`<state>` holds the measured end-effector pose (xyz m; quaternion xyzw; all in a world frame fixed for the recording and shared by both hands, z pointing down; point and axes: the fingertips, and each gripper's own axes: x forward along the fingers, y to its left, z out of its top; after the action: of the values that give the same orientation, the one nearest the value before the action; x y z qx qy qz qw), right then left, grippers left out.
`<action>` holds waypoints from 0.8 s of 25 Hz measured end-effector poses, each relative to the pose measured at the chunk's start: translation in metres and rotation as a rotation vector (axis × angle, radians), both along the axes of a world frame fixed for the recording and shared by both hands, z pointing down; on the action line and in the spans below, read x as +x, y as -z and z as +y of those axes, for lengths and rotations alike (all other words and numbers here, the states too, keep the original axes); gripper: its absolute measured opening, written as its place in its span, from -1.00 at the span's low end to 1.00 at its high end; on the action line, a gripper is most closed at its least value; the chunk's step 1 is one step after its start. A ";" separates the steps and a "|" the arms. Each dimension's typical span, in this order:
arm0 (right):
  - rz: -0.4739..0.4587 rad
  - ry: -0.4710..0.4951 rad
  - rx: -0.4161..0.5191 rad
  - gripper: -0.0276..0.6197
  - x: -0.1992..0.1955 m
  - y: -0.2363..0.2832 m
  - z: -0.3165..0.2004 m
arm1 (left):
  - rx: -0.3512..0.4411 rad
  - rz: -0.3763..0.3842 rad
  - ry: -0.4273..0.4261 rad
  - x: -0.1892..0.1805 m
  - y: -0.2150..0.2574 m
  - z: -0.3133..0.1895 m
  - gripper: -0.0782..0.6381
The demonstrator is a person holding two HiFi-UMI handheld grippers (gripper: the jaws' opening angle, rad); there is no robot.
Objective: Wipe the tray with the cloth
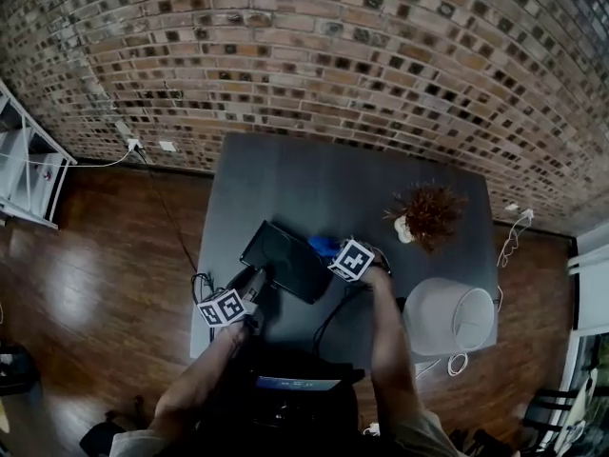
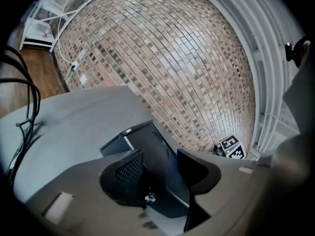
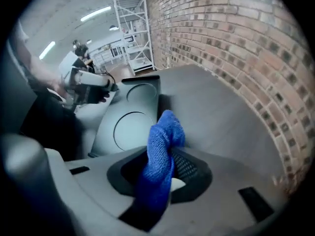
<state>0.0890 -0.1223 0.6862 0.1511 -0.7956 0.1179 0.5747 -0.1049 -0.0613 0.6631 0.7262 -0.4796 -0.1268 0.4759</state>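
Cloth: right up at the lens in the right gripper view, a blue cloth is seen bunched into a fold and poking out past the fingertips. It is carried at the right-hand edge of the tray, and contact with the tray cannot be told.
Right gripper: the right gripper is clenched on that fold, with nothing else caught in it.
Cloth handling: it is judged soft, light and limp, with a looped weave that is easily pinched. A bunched fold is hold enough, though a loose tail is best left free to be pressed flat.
Left gripper: the left gripper is released, jaws wide, and the tray's near corner stands between them unpinched.
Tray: the dark tray is set askew on the grey counter, between the two grippers. Round recesses are shown in its floor, and whether it lies quite flat cannot be told.
Tray handling: it is judged stiff, smooth and fairly light, so a slide across the counter is to be expected under a wipe. The raised rim at the near corner is the place to be gripped.
Risk: the cloth may be dragged from the grip if a recess edge is snagged.
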 end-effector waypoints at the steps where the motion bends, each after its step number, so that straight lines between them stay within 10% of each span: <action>1: -0.020 -0.023 -0.038 -0.60 0.001 -0.002 0.008 | 0.008 0.004 0.014 -0.005 0.000 -0.004 -0.22; 5: -0.209 -0.157 -0.170 -0.60 -0.016 -0.002 0.063 | 0.037 0.007 -0.009 -0.021 0.002 -0.041 -0.21; 11: -0.518 -0.399 -0.220 -0.60 -0.060 0.000 0.133 | 0.051 -0.211 -0.408 0.027 0.005 -0.079 -0.19; 20: -0.523 -0.510 -0.103 -0.59 -0.036 -0.002 0.135 | 0.093 -0.263 -0.594 0.070 0.036 -0.031 -0.35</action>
<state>0.0534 0.0130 0.6886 0.2803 -0.8453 0.3319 0.3110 -0.0347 -0.0923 0.6267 0.8656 -0.2978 0.0908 0.3922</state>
